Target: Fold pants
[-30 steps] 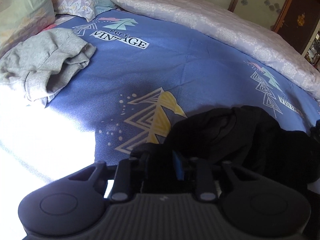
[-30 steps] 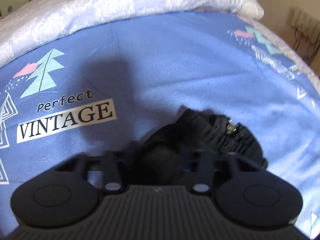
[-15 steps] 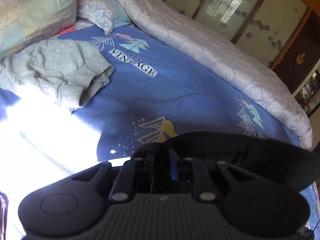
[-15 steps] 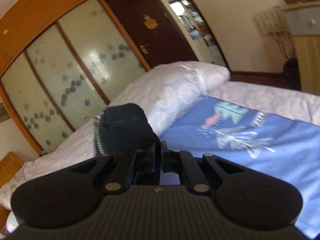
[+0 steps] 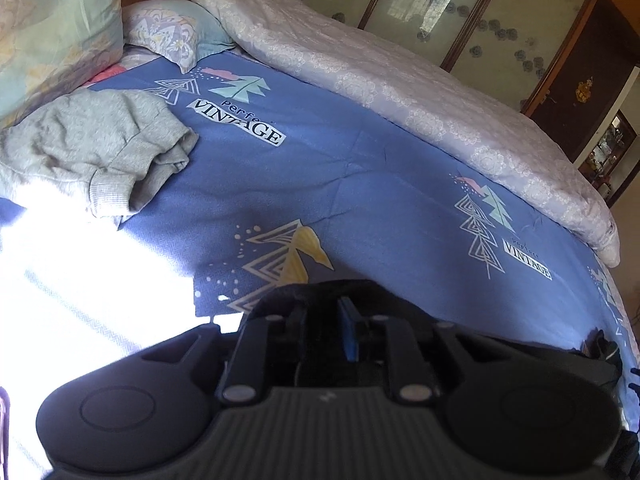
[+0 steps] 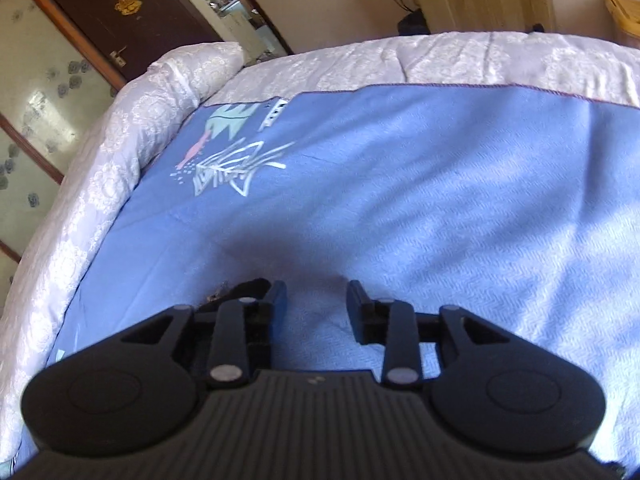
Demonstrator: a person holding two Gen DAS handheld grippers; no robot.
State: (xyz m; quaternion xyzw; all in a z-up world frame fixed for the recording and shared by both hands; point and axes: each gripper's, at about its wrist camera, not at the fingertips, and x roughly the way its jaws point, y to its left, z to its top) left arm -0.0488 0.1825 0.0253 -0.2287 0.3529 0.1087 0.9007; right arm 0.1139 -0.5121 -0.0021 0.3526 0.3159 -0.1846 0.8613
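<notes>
Left hand-held gripper (image 5: 326, 314): clenched on the black pants (image 5: 384, 300), which trail toward 3 o'clock across the blue bed sheet (image 5: 340, 168). Right hand-held gripper (image 6: 316, 300): released, nothing between its fingers; pants edge (image 6: 240, 290) just beside the left finger. Grey garment (image 5: 92, 152) at 10 o'clock.

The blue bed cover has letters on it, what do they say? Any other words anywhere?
"VINTAGE" under "Perfec", its last letter cut off: print on the blue cover, near the grey top.
"Perfect VINTAGE": second print, near the quilt; the small word is hard to read.
Right wrist view: only pictures, no words.
</notes>
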